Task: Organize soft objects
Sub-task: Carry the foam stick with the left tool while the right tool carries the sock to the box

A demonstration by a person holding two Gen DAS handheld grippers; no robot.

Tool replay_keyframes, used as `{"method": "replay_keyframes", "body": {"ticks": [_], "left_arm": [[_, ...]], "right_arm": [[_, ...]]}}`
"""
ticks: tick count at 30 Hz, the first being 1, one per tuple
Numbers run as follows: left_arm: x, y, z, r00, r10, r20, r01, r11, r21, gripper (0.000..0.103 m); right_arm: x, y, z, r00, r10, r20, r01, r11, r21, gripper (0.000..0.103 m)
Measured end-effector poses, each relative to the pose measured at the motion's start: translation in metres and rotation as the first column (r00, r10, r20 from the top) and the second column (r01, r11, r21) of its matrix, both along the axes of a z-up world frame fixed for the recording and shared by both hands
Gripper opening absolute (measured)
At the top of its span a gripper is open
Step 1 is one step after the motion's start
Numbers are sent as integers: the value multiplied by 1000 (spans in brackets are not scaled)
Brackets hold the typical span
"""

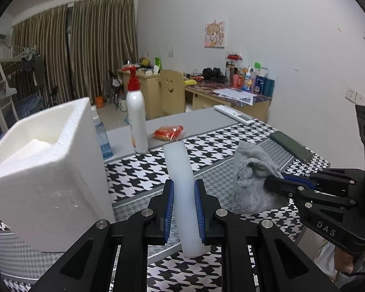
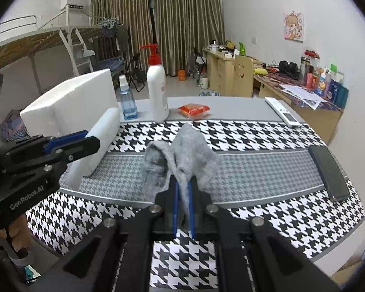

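My left gripper [image 1: 184,182] is shut on a long white foam block [image 1: 180,168], held just above the houndstooth tablecloth; the block also shows in the right wrist view [image 2: 102,141], with the left gripper [image 2: 90,142] on it. My right gripper [image 2: 183,182] is shut on a crumpled grey cloth [image 2: 182,155], lifted a little off the table. In the left wrist view the cloth [image 1: 250,177] hangs from the right gripper [image 1: 270,182]. A white styrofoam box [image 1: 43,177] with something white inside stands at the left, next to the block.
A white pump bottle [image 1: 136,119], a blue spray bottle [image 1: 103,136] and a red snack packet [image 1: 168,132] stand at the table's far side. A remote [image 1: 233,114] and a dark phone [image 1: 292,146] lie at the right. A desk and chair stand beyond.
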State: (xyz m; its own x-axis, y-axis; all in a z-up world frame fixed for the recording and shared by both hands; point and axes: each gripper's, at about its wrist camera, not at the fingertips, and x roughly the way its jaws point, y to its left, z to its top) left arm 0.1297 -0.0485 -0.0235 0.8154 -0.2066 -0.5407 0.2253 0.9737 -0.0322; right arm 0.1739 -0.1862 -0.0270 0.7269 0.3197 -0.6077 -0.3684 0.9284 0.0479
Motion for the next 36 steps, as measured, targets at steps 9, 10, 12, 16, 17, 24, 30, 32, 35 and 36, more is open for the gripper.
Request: {"method": "replay_keyframes", "body": {"ticks": [9, 10, 12, 16, 17, 24, 30, 32, 35, 36], "left_arm": [[-9, 9, 12, 998, 29, 47, -29, 1000, 7, 18], [-10, 10, 13, 998, 29, 56, -30, 1000, 7, 18], [-11, 11, 15, 998, 33, 62, -34, 999, 13, 18], [-12, 15, 20, 997, 37, 74, -38, 999, 11, 18], [-12, 15, 22, 996, 38, 78, -39, 999, 13, 18], [-12, 21, 34, 994, 39, 107, -39, 999, 4, 18], [-14, 27, 46, 987, 61, 146, -64, 998, 19, 18], [-14, 30, 49, 985, 69, 156, -74, 997, 20, 18], [-13, 34, 54, 982, 82, 170, -87, 996, 20, 18], [-13, 36, 55, 981, 86, 175, -91, 996, 20, 18]], "right_arm": [[0, 5, 15, 998, 27, 60, -29, 999, 28, 10], [-1, 6, 16, 997, 29, 67, -31, 999, 29, 10], [0, 7, 18, 996, 37, 75, -40, 998, 38, 10], [1, 10, 21, 996, 45, 83, -49, 998, 51, 10], [1, 11, 21, 995, 47, 86, -51, 997, 52, 10], [1, 14, 29, 992, 57, 112, -65, 996, 68, 10], [2, 21, 38, 989, 73, 129, -82, 994, 73, 10], [3, 23, 40, 987, 78, 138, -89, 993, 78, 10], [4, 27, 45, 985, 85, 150, -98, 992, 81, 10], [4, 28, 47, 984, 88, 154, -102, 991, 81, 10]]}}
